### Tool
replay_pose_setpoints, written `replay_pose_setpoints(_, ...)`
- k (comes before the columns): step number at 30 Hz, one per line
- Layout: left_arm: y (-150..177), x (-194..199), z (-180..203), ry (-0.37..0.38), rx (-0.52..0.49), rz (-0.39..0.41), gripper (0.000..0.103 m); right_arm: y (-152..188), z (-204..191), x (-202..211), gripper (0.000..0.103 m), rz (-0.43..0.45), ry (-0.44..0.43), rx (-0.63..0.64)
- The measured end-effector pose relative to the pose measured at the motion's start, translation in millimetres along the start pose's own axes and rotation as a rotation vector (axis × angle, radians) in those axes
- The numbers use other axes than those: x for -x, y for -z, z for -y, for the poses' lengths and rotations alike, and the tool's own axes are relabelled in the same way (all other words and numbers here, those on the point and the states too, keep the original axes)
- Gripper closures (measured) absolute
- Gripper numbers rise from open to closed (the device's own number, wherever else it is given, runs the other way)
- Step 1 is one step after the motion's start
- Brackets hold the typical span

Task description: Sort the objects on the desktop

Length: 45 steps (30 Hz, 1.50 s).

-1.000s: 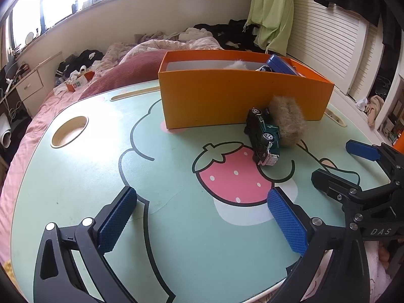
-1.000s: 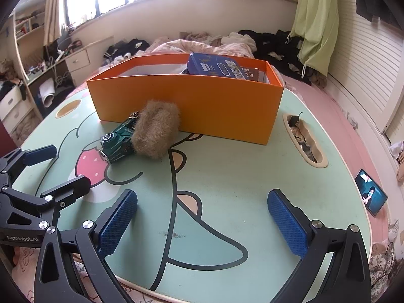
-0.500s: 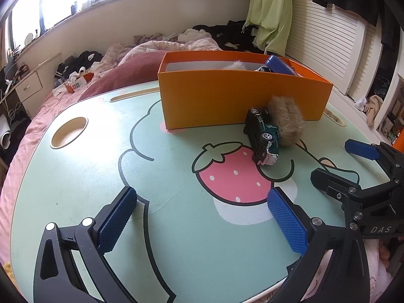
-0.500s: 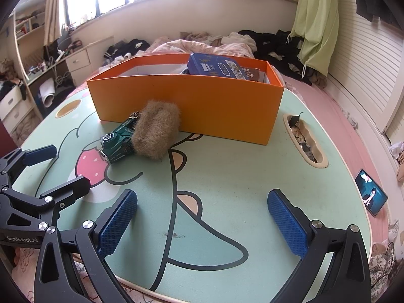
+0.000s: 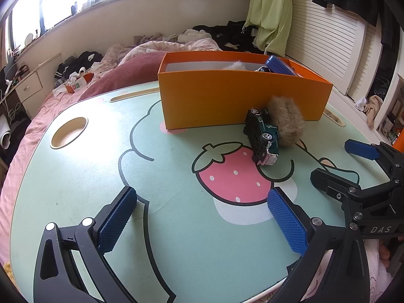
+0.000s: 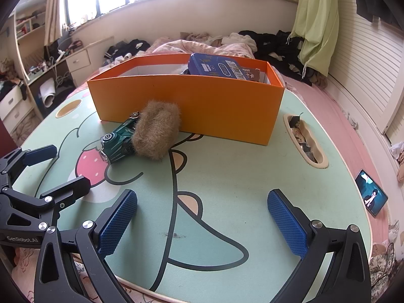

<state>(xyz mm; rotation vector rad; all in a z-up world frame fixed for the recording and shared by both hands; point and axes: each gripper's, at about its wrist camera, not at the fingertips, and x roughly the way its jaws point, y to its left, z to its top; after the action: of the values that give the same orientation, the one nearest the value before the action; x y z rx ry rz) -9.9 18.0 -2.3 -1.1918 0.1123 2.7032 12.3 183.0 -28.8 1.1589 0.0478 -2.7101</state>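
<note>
**Nothing moved in the last second: 2 objects wait outside the box**

The toy car (image 5: 262,136) is seen lying on its side on the table (image 5: 75,176), its wheels turned outward, just in front of the orange box (image 5: 227,98). The fur ball (image 5: 286,123) is pressed against the car and sits close to the box's front wall. Inside the box, a blue card pack (image 6: 219,68) and a pale fluffy item (image 5: 236,65) are already held.

Compared with the views from 1 second and 0.5 seconds ago, no shift is found in the car, the fur ball or the box, and both tongs are kept in the same place. It is judged that a pause is being held before the next pick, with 2 objects left to sort.

The left gripper (image 5: 202,214) is held wide apart and empty, low over the strawberry print, with the car ahead and to its right. The right gripper (image 6: 202,217) is likewise spread and empty, with the fur ball ahead and to its left.

Writing: "DAS" is read on the right gripper's body in the left view, and "GenRobot.AI" on the left gripper's body in the right view. Chinese characters, including "之卡", are made out on the pack; the rest is too small to read.
</note>
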Motion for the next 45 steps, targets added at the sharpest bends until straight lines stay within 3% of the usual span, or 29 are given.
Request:
replay_pose_setpoints(19, 2, 0, 0, 0.000, 0.001, 0.002, 0.000, -1, 4, 0, 0.000, 0.005, 0.003, -0.016)
replay_pose_setpoints(24, 1, 2, 0, 0.000, 0.000, 0.003, 0.000, -16, 16, 10, 0.000, 0.072, -0.043, -0.079)
replay_pose_setpoints(31, 2, 2, 0, 0.001, 0.000, 0.004, 0.000, -48, -1, 5, 0.015, 0.081, -0.084, -0.075)
replay_pose_setpoints(36, 2, 2, 0, 0.000, 0.001, 0.005, 0.000, -65, -10, -6, 0.018, 0.058, -0.158, -0.130)
replay_pose_setpoints(38, 3, 2, 0, 0.000, 0.001, 0.006, 0.000, -70, -16, -12, 0.029, 0.033, -0.146, -0.124)
replay_pose_setpoints(40, 3, 2, 0, 0.000, 0.001, 0.006, 0.000, -68, -14, -23, 0.067, -0.023, -0.161, -0.141)
replay_pose_setpoints(41, 3, 2, 0, 0.000, 0.001, 0.006, 0.000, -65, -12, -26, 0.078, -0.039, -0.182, -0.158)
replay_pose_setpoints(45, 3, 2, 0, 0.000, 0.001, 0.007, 0.000, -56, -1, -15, 0.081, -0.003, -0.250, -0.196)
